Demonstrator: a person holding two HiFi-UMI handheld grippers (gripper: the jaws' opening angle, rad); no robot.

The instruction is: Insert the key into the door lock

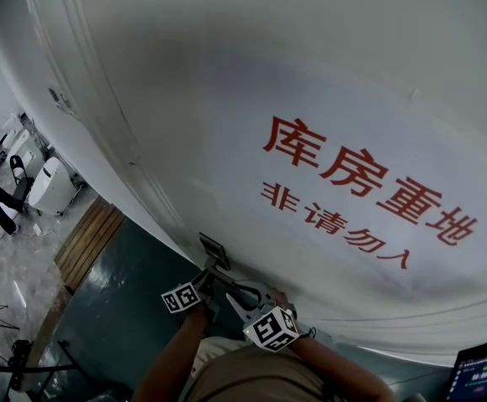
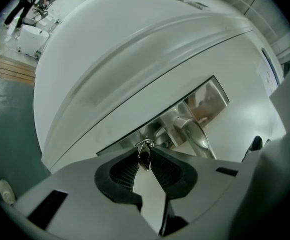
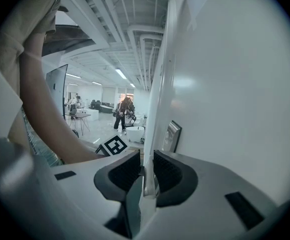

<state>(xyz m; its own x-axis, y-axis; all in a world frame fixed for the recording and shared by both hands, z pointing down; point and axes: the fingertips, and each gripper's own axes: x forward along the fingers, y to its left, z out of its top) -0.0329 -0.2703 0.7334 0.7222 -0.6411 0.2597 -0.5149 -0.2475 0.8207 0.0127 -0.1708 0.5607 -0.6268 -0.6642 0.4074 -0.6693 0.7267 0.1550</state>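
Observation:
The steel lock plate (image 2: 208, 100) with its lever handle (image 2: 192, 131) sits on the white door (image 1: 226, 107), also seen low on the door as the lock plate (image 1: 213, 249). A small dark key (image 2: 145, 160) on a wire ring sits right at the plate's lower end, between the tips of my left gripper (image 2: 145, 156). The jaws stand slightly apart in a narrow V and flank the key without clearly pressing it. My right gripper (image 3: 145, 176) is beside the door, its pads close together on a thin pale metal piece (image 3: 147, 181) that I cannot identify. Both grippers' marker cubes show below the lock in the head view.
Red characters (image 1: 360, 191) are printed across the door. The person's forearm (image 3: 45, 114) crosses the right gripper view at left. To the left lie a wooden strip (image 1: 88, 241) and dark floor, with white equipment (image 1: 52, 184) and people further off.

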